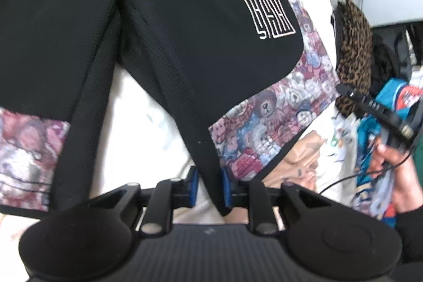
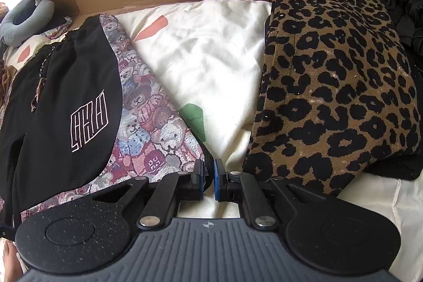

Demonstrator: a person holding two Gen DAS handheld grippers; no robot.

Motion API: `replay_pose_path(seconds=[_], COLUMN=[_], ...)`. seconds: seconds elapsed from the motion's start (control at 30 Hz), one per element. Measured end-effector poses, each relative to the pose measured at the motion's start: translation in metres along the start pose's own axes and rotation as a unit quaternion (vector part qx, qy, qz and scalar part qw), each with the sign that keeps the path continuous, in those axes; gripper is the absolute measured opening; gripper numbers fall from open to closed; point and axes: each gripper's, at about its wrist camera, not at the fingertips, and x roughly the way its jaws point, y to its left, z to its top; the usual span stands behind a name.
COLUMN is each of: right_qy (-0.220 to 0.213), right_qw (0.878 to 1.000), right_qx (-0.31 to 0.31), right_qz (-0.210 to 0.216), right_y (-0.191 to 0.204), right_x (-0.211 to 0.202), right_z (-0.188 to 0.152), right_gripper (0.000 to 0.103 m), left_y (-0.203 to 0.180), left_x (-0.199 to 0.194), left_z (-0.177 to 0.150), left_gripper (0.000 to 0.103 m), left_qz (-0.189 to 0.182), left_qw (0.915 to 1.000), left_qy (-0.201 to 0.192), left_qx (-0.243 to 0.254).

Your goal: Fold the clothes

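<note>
Left gripper [image 1: 208, 185] part open, shorts [image 1: 185, 31] hem between pads, unclamped; right gripper [image 2: 208, 180] pinches shorts corner.

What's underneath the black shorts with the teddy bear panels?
The shorts lie on a white printed sheet, bare between the legs and beside them. Whatever is directly beneath the fabric is covered.

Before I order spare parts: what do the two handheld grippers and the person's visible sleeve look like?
Both the left gripper and the right gripper are black, with blue pads on two fingers, silver pivot pins, round side discs and a ribbed dark grey body. A thin black cable trails from the right unit. The sleeve is black.
</note>
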Motion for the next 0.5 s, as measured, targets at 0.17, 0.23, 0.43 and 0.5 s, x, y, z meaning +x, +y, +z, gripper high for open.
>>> replay_pose_path(seconds=[0.17,0.23,0.43,0.5], right_qy=[0.000,-0.002,-0.013,-0.015], right_qw=[1.000,0.999,0.999,0.999], right_qx=[0.020,0.031,0.031,0.034], right_qz=[0.005,0.008,0.008,0.006], right_y=[-0.005,-0.007,-0.008,-0.009], right_x=[-0.001,-0.003,-0.016,-0.018], right_z=[0.002,0.004,0.012,0.014], right_gripper=[0.005,0.005,0.005,0.004], left_y=[0.010,0.012,0.008,0.008], left_x=[0.013,0.015,0.007,0.003], left_z=[-0.001,-0.002,-0.001,-0.001], left_gripper=[0.014,0.003,0.002,0.002], left_qz=[-0.021,-0.035,-0.052,-0.061], left_qw=[0.9992,0.9985,0.9981,0.9977], left_qy=[0.013,0.022,0.028,0.028], left_qx=[-0.030,-0.035,-0.014,-0.009])
